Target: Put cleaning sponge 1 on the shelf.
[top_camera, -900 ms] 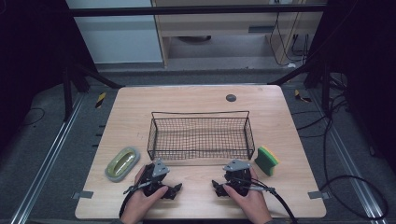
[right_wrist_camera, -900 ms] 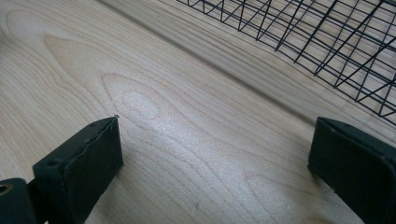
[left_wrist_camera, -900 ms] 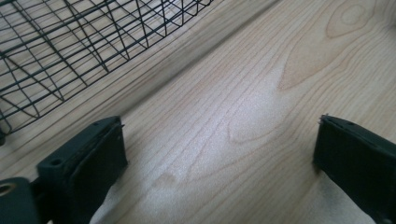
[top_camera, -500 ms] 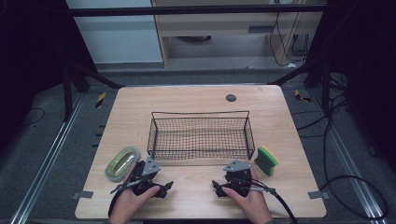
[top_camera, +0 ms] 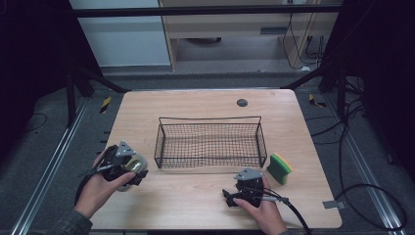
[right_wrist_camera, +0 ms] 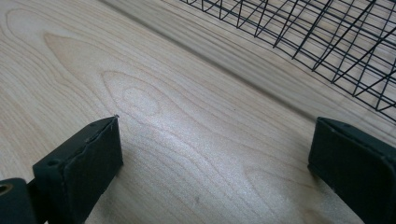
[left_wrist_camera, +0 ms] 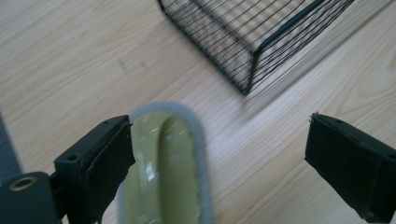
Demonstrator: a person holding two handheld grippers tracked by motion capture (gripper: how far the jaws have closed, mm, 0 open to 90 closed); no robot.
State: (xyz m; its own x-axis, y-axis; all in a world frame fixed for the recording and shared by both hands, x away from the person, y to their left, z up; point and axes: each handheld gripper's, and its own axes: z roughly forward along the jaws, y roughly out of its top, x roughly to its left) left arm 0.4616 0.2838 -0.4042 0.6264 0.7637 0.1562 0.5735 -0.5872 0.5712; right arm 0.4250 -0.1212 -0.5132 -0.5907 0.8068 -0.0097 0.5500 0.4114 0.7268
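Note:
An oval green pad (top_camera: 137, 163) with a grey rim and a shiny wrapping lies near the table's left edge. My left gripper (top_camera: 134, 172) is over it, jaws open. In the left gripper view the pad (left_wrist_camera: 163, 172) lies between the jaws, right beside the left one, with a wide gap to the right one; the left gripper (left_wrist_camera: 219, 154) does not press on it. My right gripper (top_camera: 228, 196) rests low near the front edge, open. In the right gripper view it (right_wrist_camera: 215, 158) has only bare wood between its jaws.
A black wire basket (top_camera: 209, 118) stands mid-table; its corner (left_wrist_camera: 254, 51) is just beyond the left gripper, and its front wall (right_wrist_camera: 327, 32) runs ahead of the right gripper. A yellow and green sponge (top_camera: 280, 168) lies right of the basket. A dark round disc (top_camera: 242, 102) sits at the back.
My left hand has moved left across the table front, from near the basket's front left corner to the green pad. The right hand has kept still.

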